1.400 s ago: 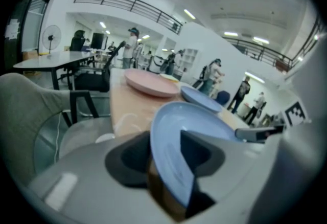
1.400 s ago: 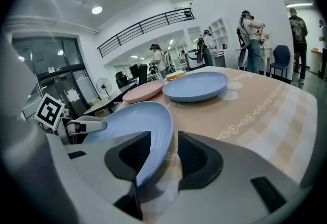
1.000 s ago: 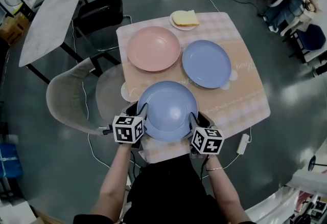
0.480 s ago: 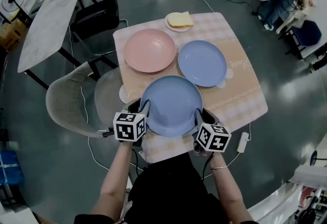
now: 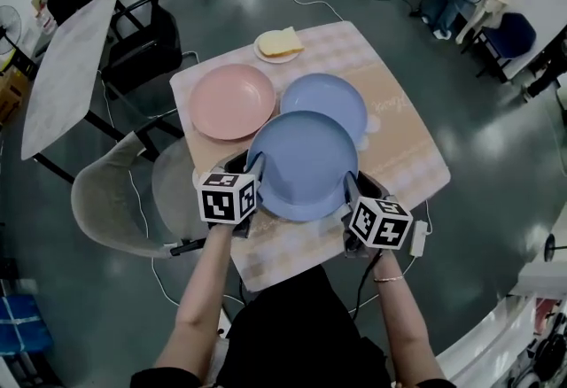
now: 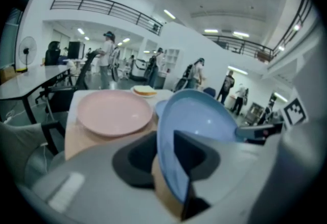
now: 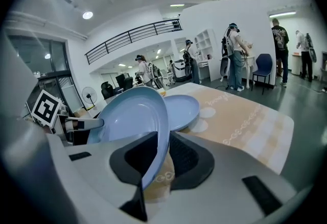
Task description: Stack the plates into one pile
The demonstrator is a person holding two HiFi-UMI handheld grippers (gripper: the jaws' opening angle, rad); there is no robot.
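Note:
I hold a blue plate [image 5: 301, 165] up over the table by its two near sides. My left gripper [image 5: 252, 190] is shut on its left rim and my right gripper [image 5: 348, 198] on its right rim. In the left gripper view the rim of the held blue plate [image 6: 196, 123] sits pinched between the jaws of the left gripper [image 6: 166, 161]. The right gripper view shows the same grip, with the right gripper [image 7: 153, 166] on the held blue plate [image 7: 133, 115]. A second blue plate [image 5: 326, 97] lies on the table, partly covered by the held one. A pink plate [image 5: 232, 101] lies left of it.
A small plate with bread [image 5: 278, 43] stands at the table's far edge. The table [image 5: 399, 147] carries an orange checked cloth. A grey chair [image 5: 111, 196] stands at its left, a black chair [image 5: 142, 50] and a long grey table [image 5: 66, 67] beyond. A white power strip [image 5: 418, 237] hangs at the near right.
The held blue plate has gone up and forward with both grippers. It now overlaps the near edge of the second blue plate on the table.

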